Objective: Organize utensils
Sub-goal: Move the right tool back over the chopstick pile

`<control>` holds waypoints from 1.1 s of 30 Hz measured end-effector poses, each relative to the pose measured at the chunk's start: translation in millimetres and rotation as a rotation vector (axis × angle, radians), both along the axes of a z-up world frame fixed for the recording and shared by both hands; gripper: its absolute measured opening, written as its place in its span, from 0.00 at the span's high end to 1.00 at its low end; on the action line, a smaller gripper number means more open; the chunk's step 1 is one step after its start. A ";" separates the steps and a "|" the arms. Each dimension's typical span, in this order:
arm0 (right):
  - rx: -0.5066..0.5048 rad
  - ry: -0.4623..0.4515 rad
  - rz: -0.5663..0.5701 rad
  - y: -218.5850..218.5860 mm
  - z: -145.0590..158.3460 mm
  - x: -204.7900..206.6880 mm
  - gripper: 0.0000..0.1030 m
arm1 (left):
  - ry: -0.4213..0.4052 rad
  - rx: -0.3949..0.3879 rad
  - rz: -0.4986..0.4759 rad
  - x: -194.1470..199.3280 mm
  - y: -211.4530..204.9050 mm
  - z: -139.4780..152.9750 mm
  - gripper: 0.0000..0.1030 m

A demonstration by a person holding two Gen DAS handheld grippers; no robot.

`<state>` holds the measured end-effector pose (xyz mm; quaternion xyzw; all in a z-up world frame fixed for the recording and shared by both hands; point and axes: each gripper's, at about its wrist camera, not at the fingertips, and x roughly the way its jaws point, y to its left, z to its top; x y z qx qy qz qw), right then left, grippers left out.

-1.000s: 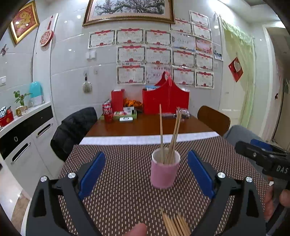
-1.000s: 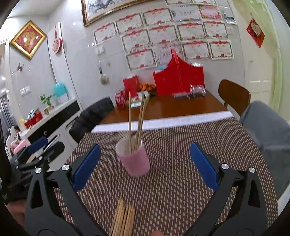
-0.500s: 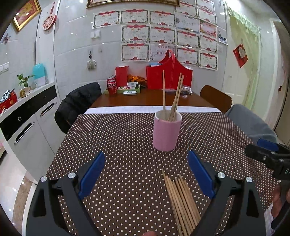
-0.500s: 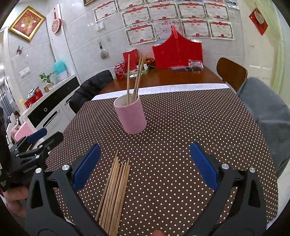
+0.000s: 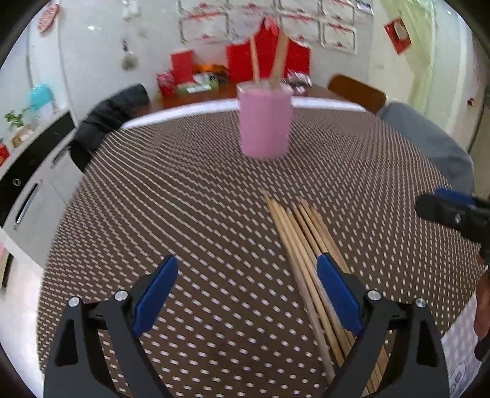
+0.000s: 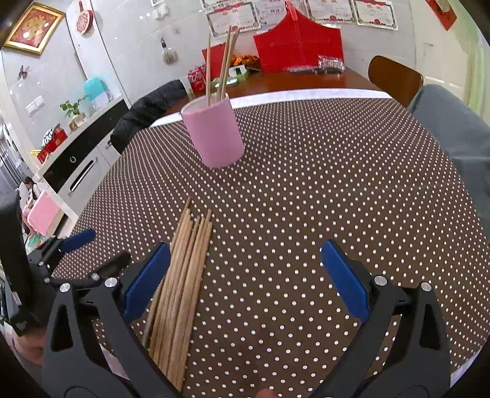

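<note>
Both claws gape wide with nothing between their pads: the left gripper [image 5: 246, 294] at the frame's bottom, the right gripper [image 6: 245, 278] likewise. The loose chopsticks [image 6: 180, 284] lie on the dotted tablecloth [image 6: 321, 189] lower left of centre, and the pink cup [image 6: 212, 133] stands upper centre, holding three chopsticks

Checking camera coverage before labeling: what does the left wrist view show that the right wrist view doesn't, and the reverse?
Left wrist only: the right gripper entering from the right edge, the scene motion-blurred.
Right wrist only: the left gripper at the left edge, a gold-framed picture on the wall, everything sharp.
Both: pink cup holding chopsticks, loose chopsticks lying on the dotted tablecloth, and each view's own open fingers.
</note>
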<state>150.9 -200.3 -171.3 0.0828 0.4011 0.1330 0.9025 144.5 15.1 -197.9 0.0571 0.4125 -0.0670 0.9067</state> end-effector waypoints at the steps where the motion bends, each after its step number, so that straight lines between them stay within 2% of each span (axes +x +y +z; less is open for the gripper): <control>1: -0.011 0.010 0.002 0.9 -3.7 -0.3 0.06 | 0.008 0.006 -0.004 0.1 -1.8 -4.5 0.12; 9: -0.043 0.088 0.008 1.2 -30.8 -3.7 0.06 | 0.084 0.042 -0.022 5.7 -8.2 -37.1 0.12; 12: -0.057 0.106 0.015 4.1 -37.7 -6.6 0.06 | 0.088 0.029 -0.027 4.5 -3.4 -39.5 0.12; 17: -0.111 0.121 0.067 21.5 -44.6 -11.2 0.06 | 0.081 0.070 -0.012 3.1 1.3 -40.3 0.12; 25: -0.236 0.130 0.112 47.5 -56.6 -13.1 0.06 | 0.087 0.017 -0.014 2.5 13.6 -41.1 0.12; 33: -0.295 0.133 0.143 57.0 -57.8 -15.6 0.06 | 0.088 0.006 -0.006 0.7 24.5 -43.9 0.12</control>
